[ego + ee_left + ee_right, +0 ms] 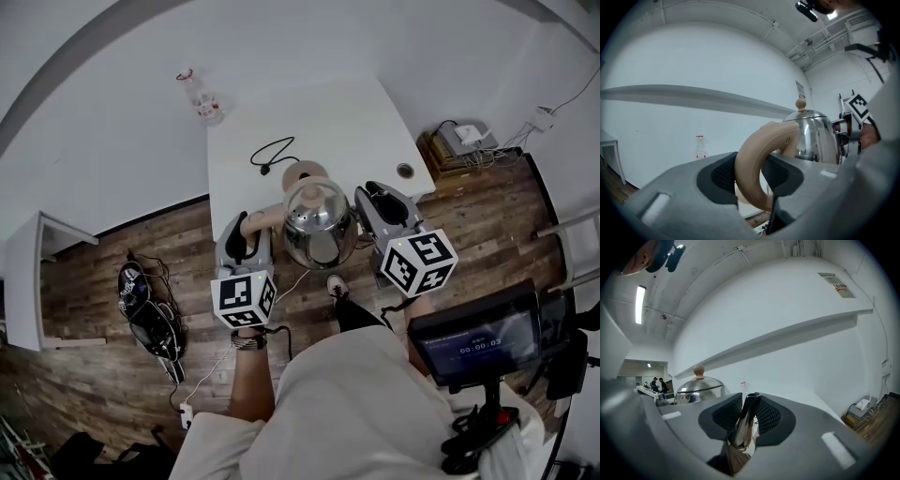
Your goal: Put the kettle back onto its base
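A shiny steel kettle [317, 228] with a round wooden lid knob hangs in the air between my two grippers, at the near edge of the white table [347, 122]. My left gripper [240, 246] is shut on the kettle's tan curved handle [757, 168], whose loop fills the gap between the pads. My right gripper [382, 204] is shut on the kettle's steel spout [745, 420]. The round tan base [302, 174] lies on the table just beyond the kettle, partly hidden by it, with a black cord [272, 151] curling away from it.
A clear plastic bottle [202, 101] stands on the floor by the wall, left of the table. A small round object [405, 171] lies at the table's right edge. Cables and a black bundle [150, 314] are on the wooden floor at left; a screen on a stand [478, 342] is at lower right.
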Tool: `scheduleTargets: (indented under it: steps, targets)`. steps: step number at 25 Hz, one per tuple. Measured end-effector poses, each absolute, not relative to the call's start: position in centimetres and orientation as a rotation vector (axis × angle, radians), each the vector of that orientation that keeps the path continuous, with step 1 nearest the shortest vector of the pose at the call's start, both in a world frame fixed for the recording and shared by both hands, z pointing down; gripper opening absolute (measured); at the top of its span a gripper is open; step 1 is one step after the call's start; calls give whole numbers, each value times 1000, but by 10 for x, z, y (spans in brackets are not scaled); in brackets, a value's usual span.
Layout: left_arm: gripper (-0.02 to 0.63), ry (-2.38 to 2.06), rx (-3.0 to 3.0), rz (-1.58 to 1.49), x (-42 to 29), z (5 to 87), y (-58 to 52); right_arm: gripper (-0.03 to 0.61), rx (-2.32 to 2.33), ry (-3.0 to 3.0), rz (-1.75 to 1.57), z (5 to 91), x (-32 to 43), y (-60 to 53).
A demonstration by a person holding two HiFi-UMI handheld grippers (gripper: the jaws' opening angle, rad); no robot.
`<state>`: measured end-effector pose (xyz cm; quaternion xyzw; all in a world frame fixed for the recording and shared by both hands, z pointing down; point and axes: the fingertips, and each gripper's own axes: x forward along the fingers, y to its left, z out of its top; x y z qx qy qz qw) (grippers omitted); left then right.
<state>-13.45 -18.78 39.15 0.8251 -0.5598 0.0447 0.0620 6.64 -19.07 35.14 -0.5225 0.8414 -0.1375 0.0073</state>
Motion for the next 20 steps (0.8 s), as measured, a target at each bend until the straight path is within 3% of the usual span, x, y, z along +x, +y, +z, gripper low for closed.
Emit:
scheduleTargets:
  steps: [15,20]
  targets:
    - [158,-1776,2435,135,-139,428,-243,83,-1580,2697,-441,388,61,-262]
    - [158,-1771,2387,183,-133,465,-323,83,-1561,2728,-513,427,67,-346]
